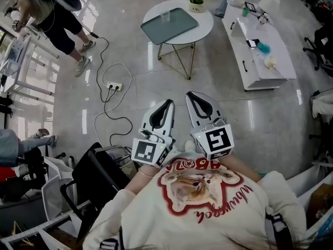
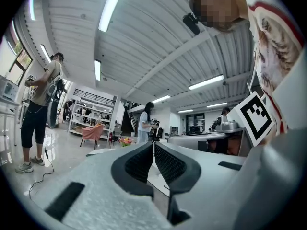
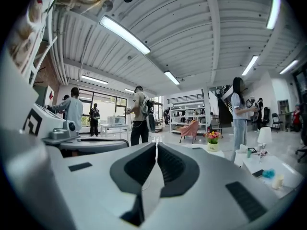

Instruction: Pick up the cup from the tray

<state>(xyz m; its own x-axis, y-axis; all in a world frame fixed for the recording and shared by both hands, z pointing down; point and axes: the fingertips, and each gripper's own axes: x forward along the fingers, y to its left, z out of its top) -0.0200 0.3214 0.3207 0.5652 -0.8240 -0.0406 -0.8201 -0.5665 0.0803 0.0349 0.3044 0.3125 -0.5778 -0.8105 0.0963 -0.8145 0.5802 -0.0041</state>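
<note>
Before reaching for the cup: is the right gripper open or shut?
Shut. The right gripper has its fingers pressed together, with nothing between them.

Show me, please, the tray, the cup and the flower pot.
tray (image 1: 176, 30), head view, its bare grey surface.
cup (image 1: 165, 16), head view, its clear wall.
flower pot (image 1: 196, 7), head view, the pot's white front.

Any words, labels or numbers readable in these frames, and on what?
Nothing reads with certainty.
Red lettering on the person's shirt: upside down, stylised, not legible.
Label on the flower pot: too small.
On the left gripper and right gripper: square markers only, no letters.
</note>
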